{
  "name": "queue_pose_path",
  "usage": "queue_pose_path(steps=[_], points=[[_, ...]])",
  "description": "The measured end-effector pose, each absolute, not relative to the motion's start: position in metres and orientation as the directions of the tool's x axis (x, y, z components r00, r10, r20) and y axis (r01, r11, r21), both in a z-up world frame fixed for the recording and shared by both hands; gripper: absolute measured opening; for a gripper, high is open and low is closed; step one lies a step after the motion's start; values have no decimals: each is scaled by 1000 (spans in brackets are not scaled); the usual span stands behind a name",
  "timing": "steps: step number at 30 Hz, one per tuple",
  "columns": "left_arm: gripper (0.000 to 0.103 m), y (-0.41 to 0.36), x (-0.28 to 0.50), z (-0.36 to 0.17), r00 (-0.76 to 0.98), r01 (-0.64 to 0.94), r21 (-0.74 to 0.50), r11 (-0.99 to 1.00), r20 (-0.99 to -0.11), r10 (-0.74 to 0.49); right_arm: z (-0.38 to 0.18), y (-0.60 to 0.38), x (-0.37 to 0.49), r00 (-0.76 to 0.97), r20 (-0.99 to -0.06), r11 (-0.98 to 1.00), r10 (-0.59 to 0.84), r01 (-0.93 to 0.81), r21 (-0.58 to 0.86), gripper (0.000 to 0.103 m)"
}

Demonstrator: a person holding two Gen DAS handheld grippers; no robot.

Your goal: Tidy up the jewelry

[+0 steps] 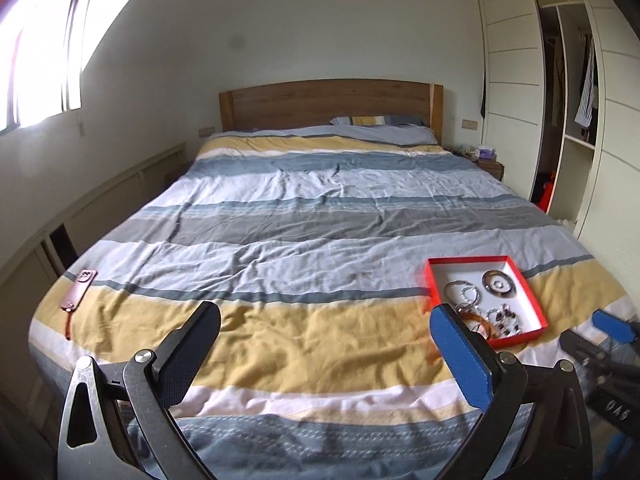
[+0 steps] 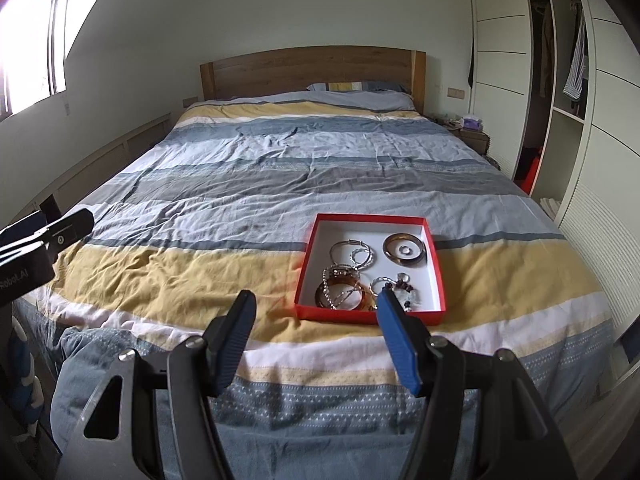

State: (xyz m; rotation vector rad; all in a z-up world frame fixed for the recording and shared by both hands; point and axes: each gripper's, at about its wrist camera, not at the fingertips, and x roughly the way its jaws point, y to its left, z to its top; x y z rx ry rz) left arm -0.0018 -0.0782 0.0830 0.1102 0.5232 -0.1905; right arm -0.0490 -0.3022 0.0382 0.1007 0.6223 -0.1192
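Both my left gripper (image 1: 324, 316) and right gripper (image 2: 316, 304) gape wide, empty. I'd approach the red tray (image 2: 438, 280) low, pinching one bangle (image 2: 404, 255) at its rim.

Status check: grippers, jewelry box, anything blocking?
Left gripper open, empty. Right gripper open, empty. Red box of bangles on bed, untouched. Path clear.

One red box (image 2: 437, 280) beyond the right fingertips; roughly eight bangles and rings (image 2: 403, 255) inside (tangled, count uncertain); one pillow (image 2: 356, 87).
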Motion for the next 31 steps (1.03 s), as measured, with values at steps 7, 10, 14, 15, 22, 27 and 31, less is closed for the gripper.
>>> queue_pose_path(steps=[7,10,14,15,22,27,31], points=[[102,-60,-18,76,850,177,60,982,-512,-122,48,-309,-73,830,-546,980,-113,183,76,61],[102,-56,-25,75,855,166,62,984,-507,-112,48,-310,-78,832,-542,977,-119,195,85,61],[102,-53,-32,77,858,162,59,985,-501,-111,46,-310,-85,835,-537,974,-125,208,96,61],[102,-53,-34,78,860,161,59,985,-498,-111,45,-310,-87,835,-536,973,-125,209,99,61],[102,-59,-47,81,871,180,69,981,-475,-126,42,-311,-91,836,-534,971,-130,217,102,61],[102,-63,-49,77,868,192,72,979,-479,-135,41,-310,-92,834,-534,971,-138,222,95,61],[102,-64,-51,76,869,194,68,979,-474,-139,41,-307,-93,834,-534,972,-140,219,86,61]])
